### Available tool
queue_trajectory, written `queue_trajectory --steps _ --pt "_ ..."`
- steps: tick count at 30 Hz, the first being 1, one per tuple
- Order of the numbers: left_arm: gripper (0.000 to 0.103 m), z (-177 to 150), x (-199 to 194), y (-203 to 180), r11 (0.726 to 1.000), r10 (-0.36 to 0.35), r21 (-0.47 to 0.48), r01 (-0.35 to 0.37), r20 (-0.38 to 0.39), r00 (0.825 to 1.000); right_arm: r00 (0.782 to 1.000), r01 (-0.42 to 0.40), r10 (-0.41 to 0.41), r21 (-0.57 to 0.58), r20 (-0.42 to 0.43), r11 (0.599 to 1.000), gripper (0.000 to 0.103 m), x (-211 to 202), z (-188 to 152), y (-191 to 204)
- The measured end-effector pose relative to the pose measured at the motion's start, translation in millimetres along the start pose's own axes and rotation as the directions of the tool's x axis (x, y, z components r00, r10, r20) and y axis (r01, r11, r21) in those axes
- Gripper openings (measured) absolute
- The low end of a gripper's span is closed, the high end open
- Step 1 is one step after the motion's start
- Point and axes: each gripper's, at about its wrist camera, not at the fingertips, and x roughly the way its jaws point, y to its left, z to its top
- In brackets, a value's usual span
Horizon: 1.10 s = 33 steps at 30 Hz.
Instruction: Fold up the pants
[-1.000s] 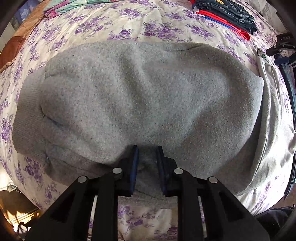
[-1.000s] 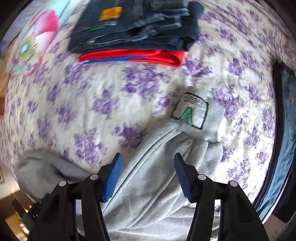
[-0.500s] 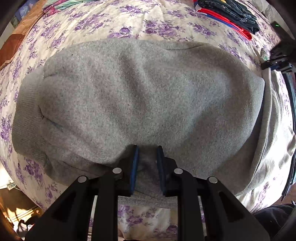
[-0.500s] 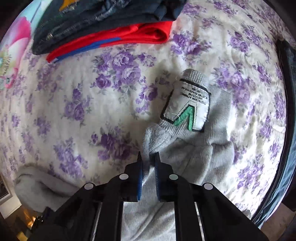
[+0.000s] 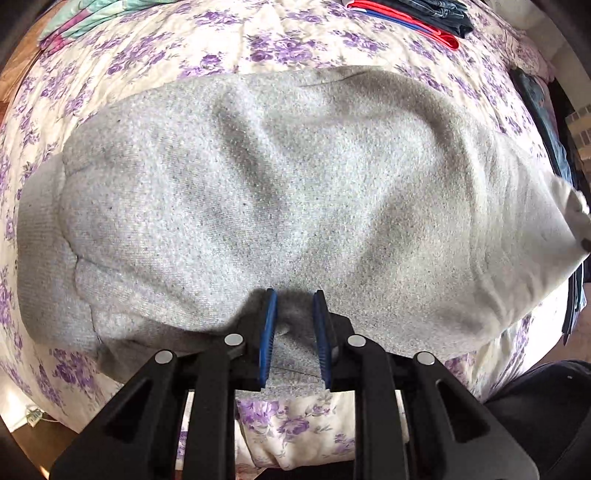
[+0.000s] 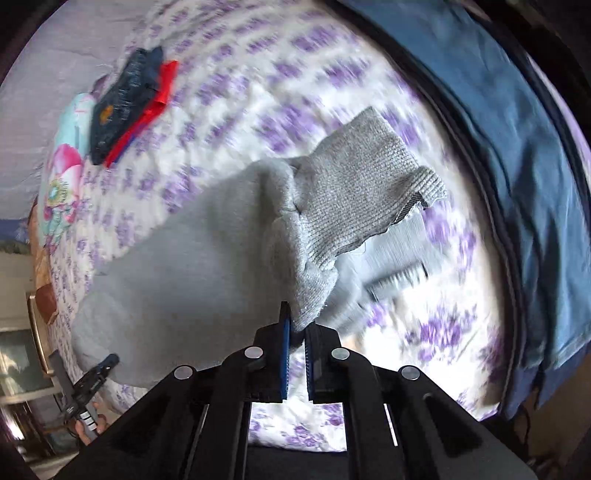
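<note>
Grey sweatpants (image 5: pixel 280 192) lie across a floral bedspread (image 5: pixel 236 37), filling the left wrist view. My left gripper (image 5: pixel 293 317) is shut on the pants' near edge, with a fold of grey cloth pinched between its blue pads. In the right wrist view my right gripper (image 6: pixel 297 325) is shut on the grey sweatpants (image 6: pixel 207 258) at the leg end, lifted above the bed. The ribbed cuff (image 6: pixel 365 181) hangs free beyond the pads. A second cuff with a label (image 6: pixel 391 266) shows blurred below it.
Folded dark jeans on red cloth (image 5: pixel 417 18) lie at the far side of the bed, also in the right wrist view (image 6: pixel 129 103). A blue garment (image 6: pixel 517 177) lies along the bed's right edge. A colourful pillow (image 6: pixel 62 173) is far left.
My right gripper closed on the leg end near the cuff and has lifted it, swinging it up over the bed. My left gripper stayed shut on the pants' near edge.
</note>
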Motion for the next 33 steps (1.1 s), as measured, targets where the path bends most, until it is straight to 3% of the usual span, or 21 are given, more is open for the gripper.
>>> queue_trajectory --steps 3,5,7,8,9,11,13,15,17,21,24,28,31,33 --pt "0.019 0.4 0.2 -11.5 0.998 0.029 0.053 -0.028 -0.011 1.000 0.998 -0.058 0.058 0.094 0.006 0.994 0.006 48.2 -11.7 -35.2" --pt "0.019 0.8 -0.7 -15.4 0.997 0.042 0.072 -0.041 -0.018 0.999 0.995 -0.101 0.098 0.100 0.037 0.990 0.010 47.0 -11.7 -37.1" --pt "0.019 2.0 -2.5 -16.5 0.996 0.048 0.075 -0.046 -0.022 0.999 0.997 -0.074 0.074 0.024 0.002 0.997 0.026 37.4 -11.2 -27.4" --pt "0.019 2.1 -4.4 -16.9 0.996 0.050 0.071 -0.048 -0.024 0.998 0.999 -0.032 0.031 -0.025 -0.022 0.999 0.052 28.4 -13.9 -20.5" --pt "0.019 1.6 -6.7 -19.5 0.996 0.053 0.070 -0.051 -0.022 0.998 0.999 0.038 -0.040 -0.076 -0.034 0.996 0.064 20.7 -18.8 -12.0" --pt "0.020 -0.7 -14.8 -22.3 0.996 0.056 0.071 -0.056 -0.006 0.998 0.994 0.083 -0.096 -0.215 -0.048 0.973 0.064 2.9 -30.9 14.0" --pt "0.024 -3.9 -20.1 -20.9 0.997 0.045 0.056 -0.045 0.011 0.999 0.996 0.049 -0.070 -0.346 -0.048 0.937 0.064 -13.6 -40.7 50.1" --pt "0.026 -6.8 -16.3 -16.7 0.999 0.032 0.026 -0.032 0.012 0.999 0.999 -0.033 0.010 -0.469 -0.051 0.882 0.064 -26.3 -42.2 100.4" --pt "0.026 -14.3 -11.9 -14.6 1.000 0.026 -0.003 -0.026 0.020 0.999 0.991 -0.135 0.112 -0.596 -0.076 0.792 0.064 -24.4 -38.7 163.2" --pt "0.026 -14.8 -11.3 -8.5 0.999 0.011 -0.048 -0.008 0.054 0.998 0.969 -0.230 0.207 -0.781 -0.131 0.581 0.063 12.0 -22.0 293.4" --pt "0.027 -21.3 -11.1 -6.8 0.996 -0.006 -0.084 0.011 0.068 0.998 0.967 -0.248 0.174 -0.842 -0.186 0.478 0.061 50.3 -13.7 361.5" --pt "0.027 -22.4 -9.6 -4.2 0.992 -0.013 -0.125 0.023 0.078 0.997 0.970 -0.241 0.071 -0.876 -0.233 0.418 0.056 97.7 -5.9 397.5" --pt "0.027 -24.4 -10.4 -2.8 0.989 -0.007 -0.144 0.019 0.080 0.997 0.962 -0.255 0.013 -0.880 -0.273 0.400 0.042 123.1 -1.6 404.8" --pt "0.027 -24.4 -9.9 -1.8 0.987 -0.009 -0.157 0.021 0.079 0.997 0.947 -0.291 -0.005 -0.865 -0.320 0.409 0.028 136.9 2.7 406.0"
